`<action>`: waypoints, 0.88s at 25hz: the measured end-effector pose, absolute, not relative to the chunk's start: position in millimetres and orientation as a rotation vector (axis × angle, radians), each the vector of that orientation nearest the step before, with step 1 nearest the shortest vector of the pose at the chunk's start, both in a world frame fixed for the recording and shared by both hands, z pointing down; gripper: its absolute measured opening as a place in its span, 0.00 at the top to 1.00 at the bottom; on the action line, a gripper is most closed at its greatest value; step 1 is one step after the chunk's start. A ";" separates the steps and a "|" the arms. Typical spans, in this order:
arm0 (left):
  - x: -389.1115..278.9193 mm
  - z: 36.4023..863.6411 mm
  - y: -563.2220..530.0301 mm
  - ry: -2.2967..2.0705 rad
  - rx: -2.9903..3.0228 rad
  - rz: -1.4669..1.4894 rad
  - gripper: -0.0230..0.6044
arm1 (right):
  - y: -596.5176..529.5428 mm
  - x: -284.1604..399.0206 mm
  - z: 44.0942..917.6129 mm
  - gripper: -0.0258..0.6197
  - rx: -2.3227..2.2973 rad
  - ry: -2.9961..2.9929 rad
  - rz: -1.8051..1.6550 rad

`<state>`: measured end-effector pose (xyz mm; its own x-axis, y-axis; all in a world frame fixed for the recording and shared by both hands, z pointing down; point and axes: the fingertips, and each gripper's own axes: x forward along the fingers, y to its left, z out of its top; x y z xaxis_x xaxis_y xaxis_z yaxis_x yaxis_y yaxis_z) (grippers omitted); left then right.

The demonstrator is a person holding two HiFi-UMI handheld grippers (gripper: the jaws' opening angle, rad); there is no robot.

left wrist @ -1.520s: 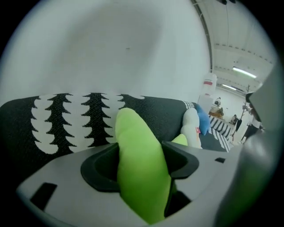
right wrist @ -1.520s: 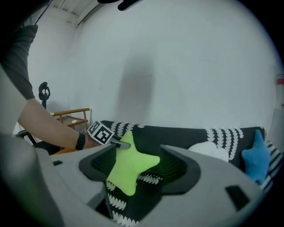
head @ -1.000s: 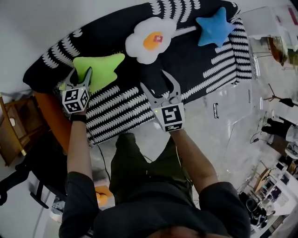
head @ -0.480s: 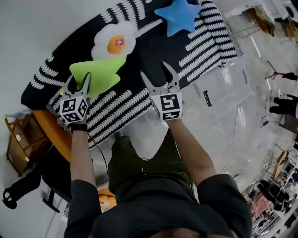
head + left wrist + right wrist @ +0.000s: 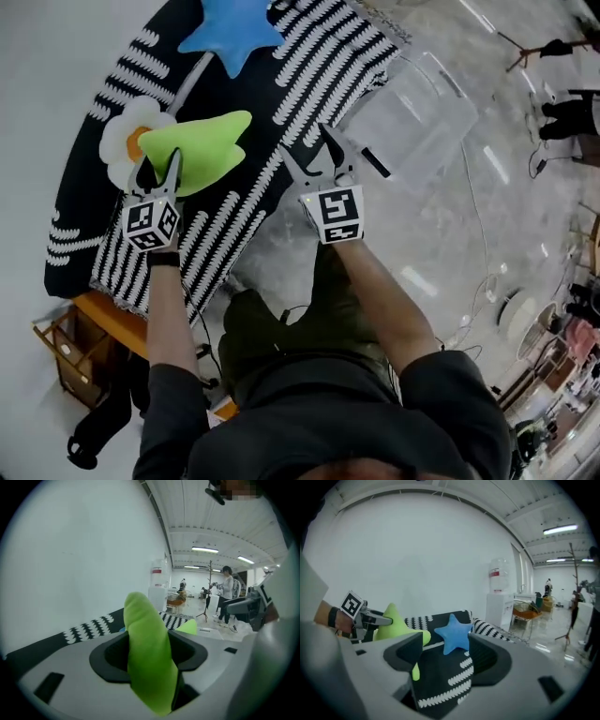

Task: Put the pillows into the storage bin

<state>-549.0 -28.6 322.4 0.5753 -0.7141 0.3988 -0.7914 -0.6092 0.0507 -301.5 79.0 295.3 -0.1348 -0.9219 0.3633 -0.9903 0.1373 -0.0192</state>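
In the head view, my left gripper [image 5: 154,174] sits at the left of the picture with its marker cube facing the camera. Its jaws are clamped on the narrow end of the green pillow [image 5: 199,148]. That pillow stretches up and to the right from my jaws and overlaps the lower edge of the white flower pillow [image 5: 122,139], which lies on the black-and-white patterned cover [image 5: 314,66]. The blue star pillow [image 5: 232,33] lies farther up on the same cover, well apart from both my grippers. My right gripper [image 5: 306,148] hangs over the near edge of the cover with its jaws spread and nothing between them. The clear storage bin [image 5: 424,101] stands on the glossy floor just beyond the cover's right edge, to the right of my right gripper. I see no pillow inside it.

In the left gripper view, the green pillow fills the gap between my jaws and both pads press into its soft body. It rises upright from the grip and a second green tip shows behind it. Past it I see a strip of the patterned cover, a white wall and a person [image 5: 228,588] standing far off beside a coat stand [image 5: 209,591].

In the right gripper view, my jaws stand apart and grip nothing. Through the gap I look onto the patterned cover and the blue star pillow resting on it. At the left, my other gripper holds the green pillow up by its end. A water dispenser [image 5: 498,597] stands against the wall behind.
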 end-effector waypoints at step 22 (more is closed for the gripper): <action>-16.2 413.8 53.1 -0.292 2.936 0.661 0.57 | 250.5 90.6 400.2 0.48 2.455 -1.494 0.668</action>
